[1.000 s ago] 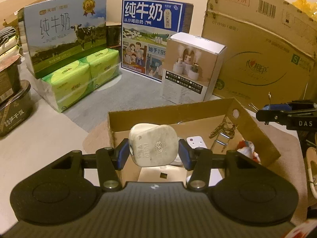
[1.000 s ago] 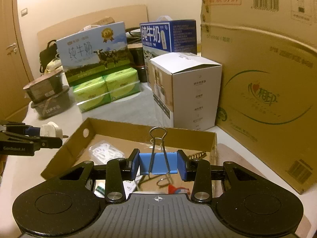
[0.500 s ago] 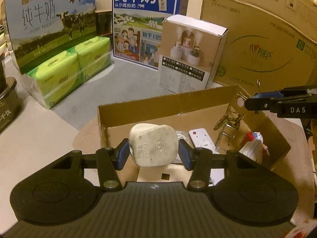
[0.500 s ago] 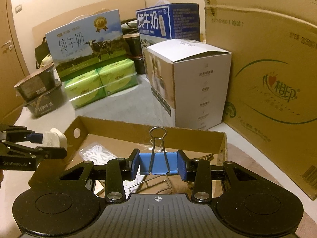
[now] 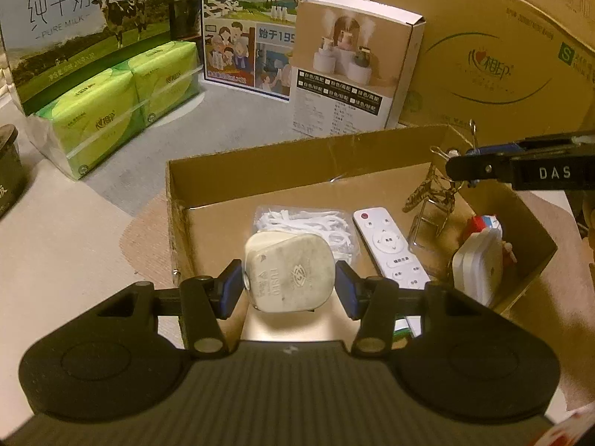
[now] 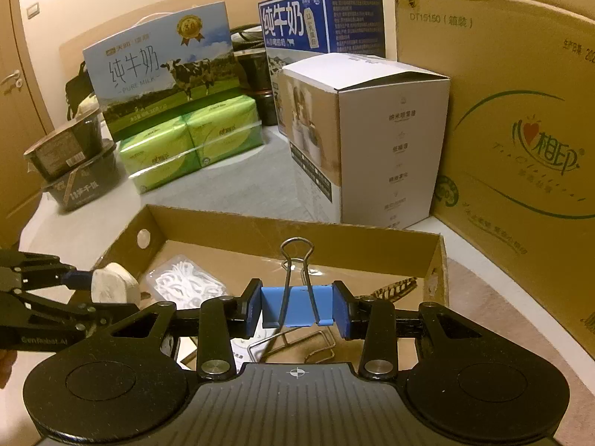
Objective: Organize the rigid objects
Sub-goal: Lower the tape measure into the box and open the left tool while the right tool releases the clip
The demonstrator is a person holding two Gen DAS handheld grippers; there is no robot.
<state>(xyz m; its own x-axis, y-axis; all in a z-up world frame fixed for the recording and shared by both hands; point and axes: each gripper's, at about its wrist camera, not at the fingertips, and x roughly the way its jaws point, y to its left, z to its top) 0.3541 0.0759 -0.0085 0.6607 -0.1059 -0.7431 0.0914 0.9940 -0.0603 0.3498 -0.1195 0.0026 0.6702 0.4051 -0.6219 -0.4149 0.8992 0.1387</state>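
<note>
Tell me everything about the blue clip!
The blue clip is a binder clip with a blue, metal-looking body and thin silver wire handles. One handle loop stands up; the other points down toward the camera. The right gripper pinches its two ends between blue pads. It hangs above the open cardboard box, touching nothing else.

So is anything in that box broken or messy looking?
Nothing looks broken or spilled. The cardboard tray is a bit rough: its left wall has a frayed, ragged edge. Inside, the white remote lies slanted, not square to the walls, and the bag of white picks sits loose beside it. The plug looks grubby.
</note>
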